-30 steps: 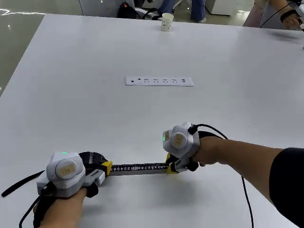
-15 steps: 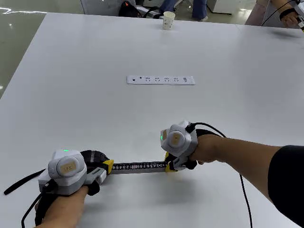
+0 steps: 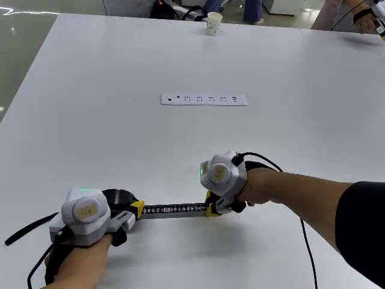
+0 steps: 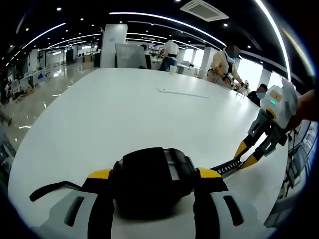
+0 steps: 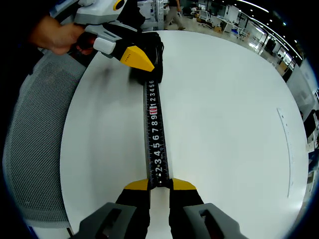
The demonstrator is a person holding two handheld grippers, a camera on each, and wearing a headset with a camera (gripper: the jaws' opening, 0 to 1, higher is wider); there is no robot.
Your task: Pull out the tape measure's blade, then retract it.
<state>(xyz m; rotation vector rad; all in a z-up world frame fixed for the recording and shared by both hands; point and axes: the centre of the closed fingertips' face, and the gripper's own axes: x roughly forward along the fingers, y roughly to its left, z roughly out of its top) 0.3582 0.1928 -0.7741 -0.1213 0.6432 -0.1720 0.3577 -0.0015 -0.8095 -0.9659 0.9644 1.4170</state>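
A black tape measure case (image 3: 114, 197) sits near the front left of the white table (image 3: 180, 138), and my left gripper (image 3: 126, 208) is shut on it. In the left gripper view the case (image 4: 152, 191) fills the gap between the yellow-tipped jaws of the left gripper (image 4: 154, 174). Its dark numbered blade (image 3: 174, 209) runs out flat to the right. My right gripper (image 3: 210, 210) is shut on the blade's end. The right gripper view looks along the blade (image 5: 154, 124) from the right gripper (image 5: 159, 185) to the case (image 5: 149, 55).
A white power strip (image 3: 203, 99) lies at mid-table. A paper cup (image 3: 213, 24) stands by the far edge, where people are. A black strap (image 3: 24, 232) trails off the front left, and a black cable (image 3: 307, 241) hangs from the right forearm.
My right gripper has moved slightly left toward the case, so a little less blade is out. The left gripper and case stay put.
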